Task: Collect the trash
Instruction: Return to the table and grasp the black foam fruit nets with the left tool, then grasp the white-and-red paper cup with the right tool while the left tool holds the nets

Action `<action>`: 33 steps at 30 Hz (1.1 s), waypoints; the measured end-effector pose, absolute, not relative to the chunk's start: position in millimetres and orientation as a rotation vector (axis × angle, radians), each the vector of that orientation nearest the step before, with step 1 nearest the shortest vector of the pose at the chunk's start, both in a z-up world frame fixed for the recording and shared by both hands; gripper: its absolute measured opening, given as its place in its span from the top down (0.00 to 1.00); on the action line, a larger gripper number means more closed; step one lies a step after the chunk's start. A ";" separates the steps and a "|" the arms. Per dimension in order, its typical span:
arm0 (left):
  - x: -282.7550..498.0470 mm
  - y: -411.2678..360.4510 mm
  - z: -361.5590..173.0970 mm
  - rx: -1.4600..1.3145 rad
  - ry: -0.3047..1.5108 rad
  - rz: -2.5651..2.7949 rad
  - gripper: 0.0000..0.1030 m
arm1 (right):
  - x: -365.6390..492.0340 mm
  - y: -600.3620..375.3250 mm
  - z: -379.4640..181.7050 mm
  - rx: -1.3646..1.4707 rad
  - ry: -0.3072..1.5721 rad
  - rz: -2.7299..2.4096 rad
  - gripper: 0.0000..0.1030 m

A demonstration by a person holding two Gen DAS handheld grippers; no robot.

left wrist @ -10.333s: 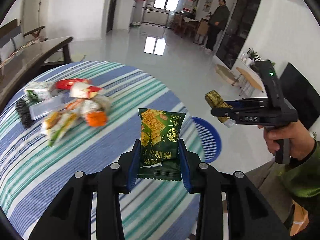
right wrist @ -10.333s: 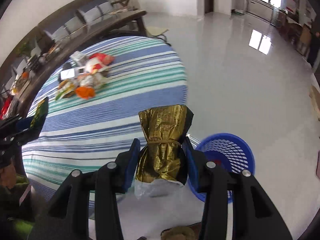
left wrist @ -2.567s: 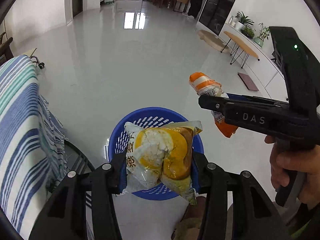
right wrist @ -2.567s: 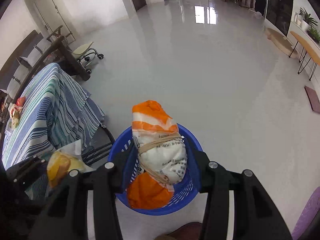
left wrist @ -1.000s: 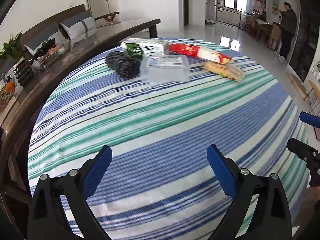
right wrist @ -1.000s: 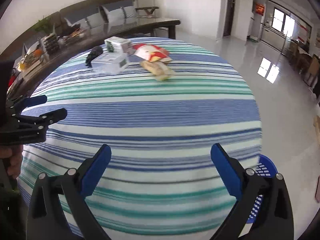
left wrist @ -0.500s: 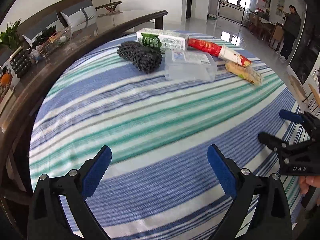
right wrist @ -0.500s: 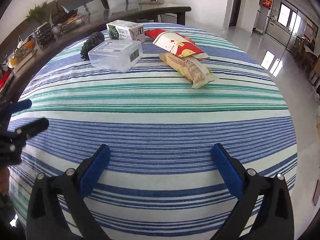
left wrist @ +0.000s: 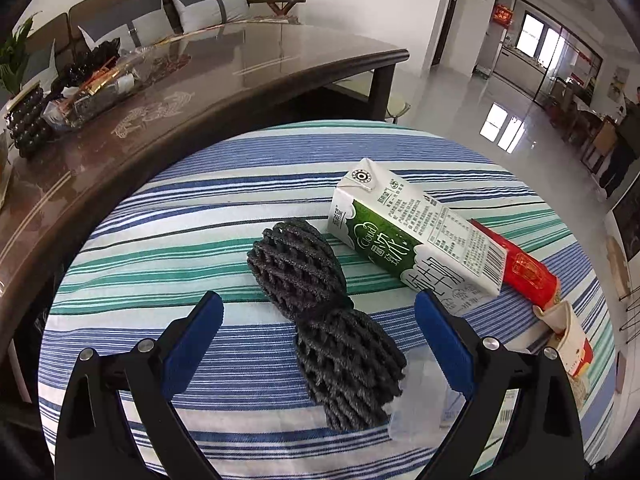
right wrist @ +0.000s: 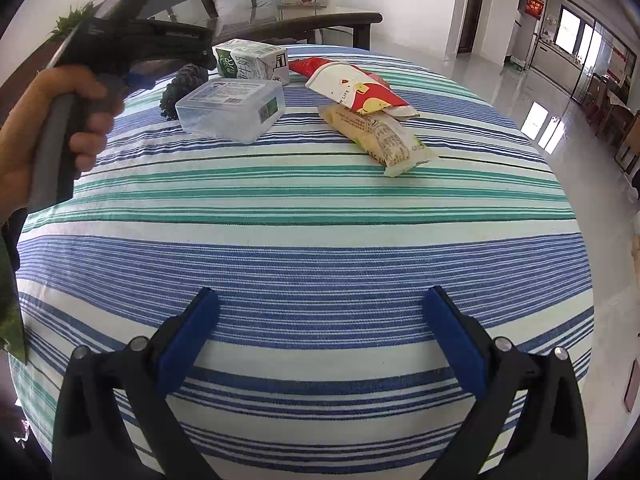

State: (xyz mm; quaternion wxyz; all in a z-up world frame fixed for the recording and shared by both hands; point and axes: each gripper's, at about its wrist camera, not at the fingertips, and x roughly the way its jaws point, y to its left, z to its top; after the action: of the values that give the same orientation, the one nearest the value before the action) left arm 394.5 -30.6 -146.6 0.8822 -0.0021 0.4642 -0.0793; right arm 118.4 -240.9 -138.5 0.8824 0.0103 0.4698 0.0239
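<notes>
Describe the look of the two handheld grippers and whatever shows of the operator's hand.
Both grippers are matte black plastic with two angular fingers, each lined with a blue pad and fixed with silver screws. Left gripper; right gripper. In the right wrist view, the left gripper's body is black with a grey pistol-style handle, gripped by a bare hand. No cables or legible markings show.

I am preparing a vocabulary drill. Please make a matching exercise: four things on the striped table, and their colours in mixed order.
Things:
1. foam fruit net
2. rectangular milk carton
3. lidded plastic box
4. long snack packet

Colours:
A. pale yellow
B. clear
C. black
D. green and white

Pairs: 1-C, 2-D, 3-B, 4-A
</notes>
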 end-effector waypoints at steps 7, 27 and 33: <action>392.9 -16.9 -158.6 0.012 1.015 -0.219 0.60 | 118.2 -241.2 -138.5 0.022 0.978 0.050 0.05; 223.2 12.3 -158.7 0.193 0.961 -0.479 0.24 | 118.2 -241.8 -138.4 0.022 0.978 0.051 0.05; 225.8 12.3 -172.2 0.236 0.937 -0.417 0.12 | 118.3 -241.7 -138.6 0.023 0.978 0.051 0.04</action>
State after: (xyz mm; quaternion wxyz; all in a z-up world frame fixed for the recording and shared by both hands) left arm 225.8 12.3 -172.2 0.8648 0.1126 0.4470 -0.1990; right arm 118.3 -241.7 -138.6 0.8824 0.0109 0.4697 0.0247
